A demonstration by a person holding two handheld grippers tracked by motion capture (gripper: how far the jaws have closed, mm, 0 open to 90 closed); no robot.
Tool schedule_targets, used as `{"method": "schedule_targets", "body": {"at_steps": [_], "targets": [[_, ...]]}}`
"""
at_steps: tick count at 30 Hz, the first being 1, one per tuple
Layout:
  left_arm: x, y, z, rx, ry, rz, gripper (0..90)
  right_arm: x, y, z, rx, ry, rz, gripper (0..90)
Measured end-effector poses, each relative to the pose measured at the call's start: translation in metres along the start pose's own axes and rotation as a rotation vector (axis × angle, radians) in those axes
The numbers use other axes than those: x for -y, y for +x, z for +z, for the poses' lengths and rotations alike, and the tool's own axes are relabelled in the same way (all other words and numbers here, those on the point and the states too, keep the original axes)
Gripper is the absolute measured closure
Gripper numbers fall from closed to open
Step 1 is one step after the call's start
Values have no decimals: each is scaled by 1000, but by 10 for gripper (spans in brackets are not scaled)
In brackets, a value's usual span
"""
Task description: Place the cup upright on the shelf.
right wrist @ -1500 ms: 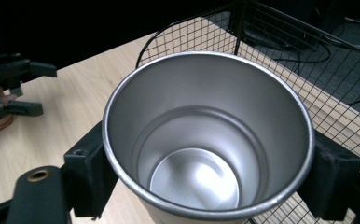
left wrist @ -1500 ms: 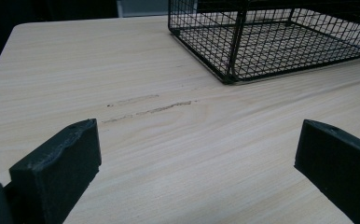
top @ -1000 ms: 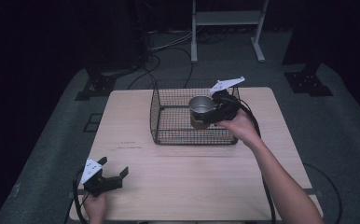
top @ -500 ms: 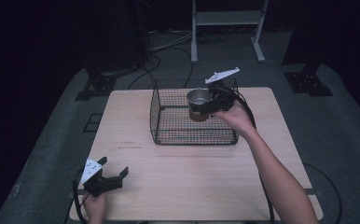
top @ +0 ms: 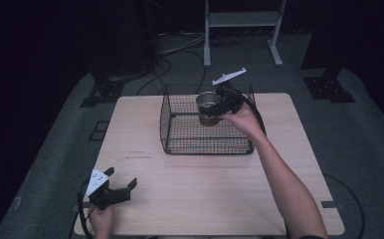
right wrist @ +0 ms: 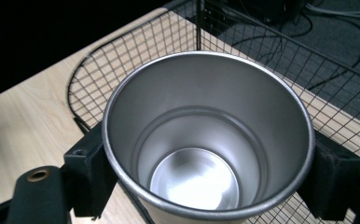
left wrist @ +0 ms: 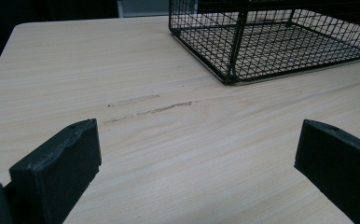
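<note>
A bare metal cup (top: pixel 206 118) hangs upright over the far right part of a black wire basket (top: pixel 180 124). My right gripper (top: pixel 210 107) is shut on it, one pad on each side just below the rim. In the right gripper view I look down into the empty cup (right wrist: pixel 206 140), with the black fingers (right wrist: pixel 87 172) pressed against its wall and the basket (right wrist: pixel 122 65) beneath. My left gripper (top: pixel 120 178) rests at the near left corner of the table, its jaws wide apart. Between those jaws the left gripper (left wrist: pixel 197 172) has only bare wood, with the basket (left wrist: pixel 271 46) ahead.
The light wooden table (top: pixel 205 189) has the basket at its far middle. Cables and a white stand base (top: pixel 240 20) lie on the dark floor beyond the far edge. A faint scuff mark (left wrist: pixel 145 107) runs across the wood before the left gripper.
My right gripper has carried the cup toward the far side of the basket and slightly left. The left gripper has stayed put.
</note>
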State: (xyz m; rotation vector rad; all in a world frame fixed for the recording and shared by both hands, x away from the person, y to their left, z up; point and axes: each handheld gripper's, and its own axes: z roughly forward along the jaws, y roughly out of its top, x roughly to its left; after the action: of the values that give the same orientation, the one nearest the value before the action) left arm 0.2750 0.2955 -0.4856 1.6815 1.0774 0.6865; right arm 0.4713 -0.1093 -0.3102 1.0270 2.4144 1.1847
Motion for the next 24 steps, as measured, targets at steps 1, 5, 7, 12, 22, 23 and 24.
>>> {"method": "schedule_targets", "body": {"at_steps": [1,5,7,12,22,23,24], "targets": [[0,0,0,0,-1,0,0,0,-2,3,7,5,3,177],[0,0,0,0,1,4,0,2,-7,13,8,13,22,177],[0,0,0,2,1,1,0,4,-9,18,9,14,24,177],[0,-1,-1,0,4,6,0,5,-11,27,13,29,38,177],[0,-1,0,0,3,3,0,9,-15,46,-6,41,56,176],[0,-1,0,0,1,-1,0,10,-15,50,-16,39,63,176],[0,-1,0,0,0,-2,0,11,-16,52,-19,39,63,176]]}}
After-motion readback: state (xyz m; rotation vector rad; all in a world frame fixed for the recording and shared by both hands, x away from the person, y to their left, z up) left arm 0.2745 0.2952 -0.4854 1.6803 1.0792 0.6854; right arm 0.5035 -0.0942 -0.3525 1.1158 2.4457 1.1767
